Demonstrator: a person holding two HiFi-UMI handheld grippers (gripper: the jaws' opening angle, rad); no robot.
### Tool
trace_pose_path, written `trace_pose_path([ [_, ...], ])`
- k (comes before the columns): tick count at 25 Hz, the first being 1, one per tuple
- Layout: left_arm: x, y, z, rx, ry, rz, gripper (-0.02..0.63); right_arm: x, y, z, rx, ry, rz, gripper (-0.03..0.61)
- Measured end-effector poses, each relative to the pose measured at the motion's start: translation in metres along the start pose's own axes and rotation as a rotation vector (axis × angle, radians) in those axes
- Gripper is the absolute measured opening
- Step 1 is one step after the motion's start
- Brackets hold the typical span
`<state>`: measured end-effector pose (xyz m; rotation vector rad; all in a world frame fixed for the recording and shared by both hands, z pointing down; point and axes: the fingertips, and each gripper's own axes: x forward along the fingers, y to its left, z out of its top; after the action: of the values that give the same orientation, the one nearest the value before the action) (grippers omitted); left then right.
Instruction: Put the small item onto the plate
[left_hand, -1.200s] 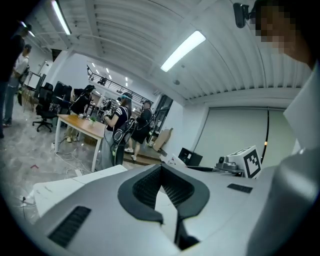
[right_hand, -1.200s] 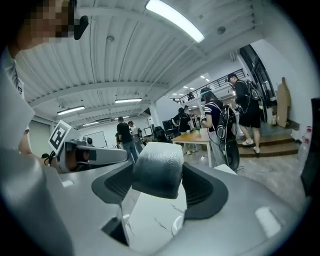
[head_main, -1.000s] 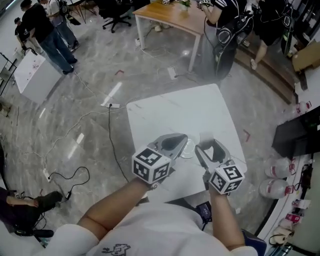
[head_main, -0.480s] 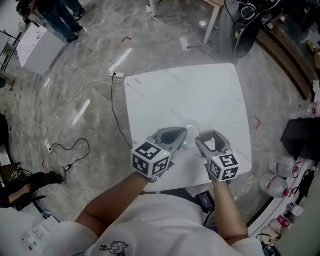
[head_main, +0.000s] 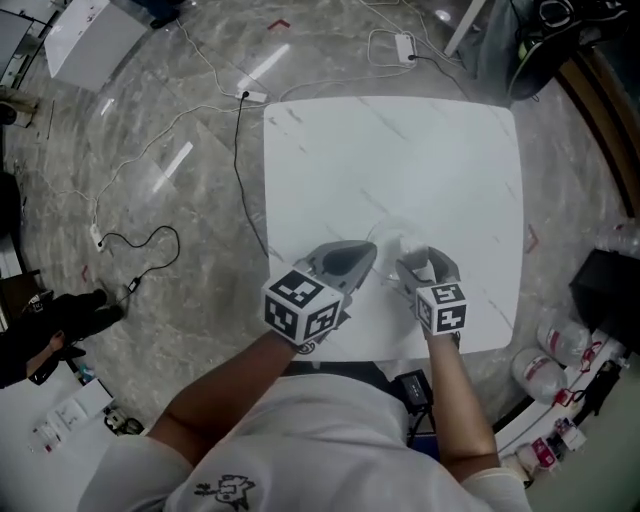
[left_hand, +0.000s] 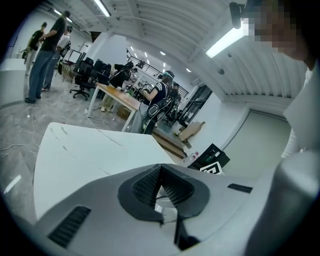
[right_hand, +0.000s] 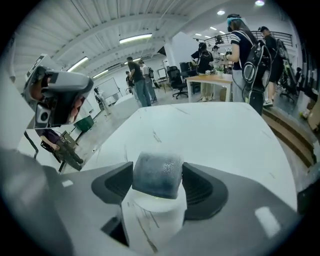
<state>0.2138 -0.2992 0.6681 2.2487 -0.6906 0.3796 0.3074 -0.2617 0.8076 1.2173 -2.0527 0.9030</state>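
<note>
The small item (right_hand: 157, 175), a dark grey-blue rounded block, sits clamped between the jaws of my right gripper (head_main: 420, 260), which are closed only as far as the block's width. Under it in the right gripper view is a white piece with thin dark lines that I cannot read. My left gripper (head_main: 368, 255) has its jaws together at the tips, with nothing between the pads.

Compared with half a second ago, the head camera is tipped further down. The white table (head_main: 400, 150) sits higher and larger in the view, and the grippers are still side by side near its near edge. The right one has crept closer to the plate (head_main: 388, 235), a faint pale disc just ahead of both sets of tips.

The only markings are the black-and-white square patterns on the left marker cube (head_main: 303, 307) and the right marker cube (head_main: 441, 307). There are no words on them.

Beyond the plate, open tabletop runs to the far edge and out to both sides. A black cable (head_main: 240, 180) trails on the floor just off the table's left edge.
</note>
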Motion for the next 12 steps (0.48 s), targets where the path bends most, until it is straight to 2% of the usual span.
trace_pose_path([
  [7, -0.003, 0.026, -0.022, -0.048, 0.011, 0.038, 0.006, 0.041, 0.001, -0.028, -0.092, 0.136, -0.001, 0.301],
  [12, -0.009, 0.034, -0.030, -0.070, 0.012, 0.052, 0.007, 0.054, 0.005, -0.038, -0.150, 0.192, -0.013, 0.301],
])
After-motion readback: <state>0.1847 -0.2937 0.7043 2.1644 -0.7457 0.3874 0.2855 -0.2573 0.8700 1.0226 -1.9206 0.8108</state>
